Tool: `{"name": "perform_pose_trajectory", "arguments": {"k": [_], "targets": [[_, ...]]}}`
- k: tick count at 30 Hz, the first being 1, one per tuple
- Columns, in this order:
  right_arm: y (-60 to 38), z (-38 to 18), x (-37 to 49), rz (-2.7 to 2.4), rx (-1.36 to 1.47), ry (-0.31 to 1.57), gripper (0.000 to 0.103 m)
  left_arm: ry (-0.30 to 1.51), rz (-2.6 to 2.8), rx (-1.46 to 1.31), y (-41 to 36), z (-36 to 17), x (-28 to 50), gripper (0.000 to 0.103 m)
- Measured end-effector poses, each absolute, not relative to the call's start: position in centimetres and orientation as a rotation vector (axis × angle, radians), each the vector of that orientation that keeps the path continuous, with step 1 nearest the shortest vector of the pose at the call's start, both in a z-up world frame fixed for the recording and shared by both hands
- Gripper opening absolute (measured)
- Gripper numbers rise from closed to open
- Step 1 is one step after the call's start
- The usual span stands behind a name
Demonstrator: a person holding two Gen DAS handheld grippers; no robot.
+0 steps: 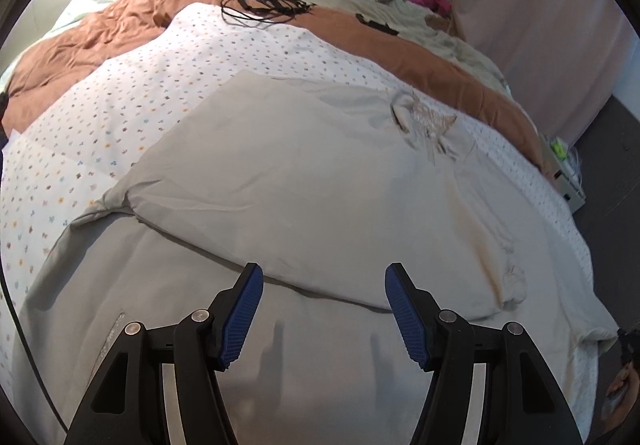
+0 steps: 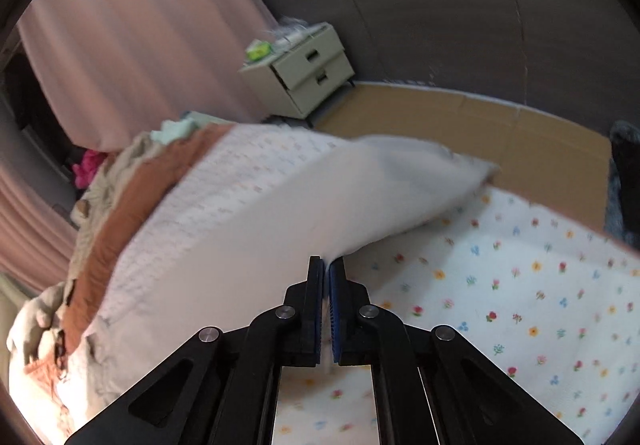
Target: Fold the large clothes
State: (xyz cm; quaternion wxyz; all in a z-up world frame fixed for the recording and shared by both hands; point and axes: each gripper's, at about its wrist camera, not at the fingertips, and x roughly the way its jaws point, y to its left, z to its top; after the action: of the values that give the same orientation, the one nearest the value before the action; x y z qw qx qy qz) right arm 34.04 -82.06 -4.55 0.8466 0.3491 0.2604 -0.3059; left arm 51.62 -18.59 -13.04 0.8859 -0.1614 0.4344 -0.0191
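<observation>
Right wrist: fingers point(image 2: 325, 265) pinched on lifted grey garment point(image 2: 280, 205) edge, angled down.

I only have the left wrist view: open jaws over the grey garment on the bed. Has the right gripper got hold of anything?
Observer: Yes. The right gripper is shut on an edge of the grey garment.
Operator: Is that edge lying flat?
Observer: No, it is lifted off the flowered sheet, which shows bare underneath.
Operator: What is beyond the bed on that side?
Observer: A small cabinet with two drawers, standing on the floor by the pink curtain.
</observation>
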Motion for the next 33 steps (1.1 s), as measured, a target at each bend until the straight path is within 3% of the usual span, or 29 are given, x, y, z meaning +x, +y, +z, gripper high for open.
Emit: {"name": "perform_pose_trajectory", "arguments": {"k": [9,18,26,33], "targets": [[-76.3,4.4,36.3,-0.545,0.525,0.527,0.004,0.886,-0.095,-0.330,-18.8,-11.8,51.4,0.065],[-68.6,9.6,39.6,-0.439,0.341,0.549,0.004,0.873,-0.090,-0.395,-16.4,-11.4,51.6,0.065],[-59.8,11.1,42.6,-0.285,0.205,0.573,0.004,0.862,-0.093,-0.419,-15.5,-11.1,51.4,0.065],[-51.2,8.9,46.2,-0.105,0.098,0.643,0.003,0.865,-0.085,-0.440,-14.5,-11.2,51.7,0.065]]}}
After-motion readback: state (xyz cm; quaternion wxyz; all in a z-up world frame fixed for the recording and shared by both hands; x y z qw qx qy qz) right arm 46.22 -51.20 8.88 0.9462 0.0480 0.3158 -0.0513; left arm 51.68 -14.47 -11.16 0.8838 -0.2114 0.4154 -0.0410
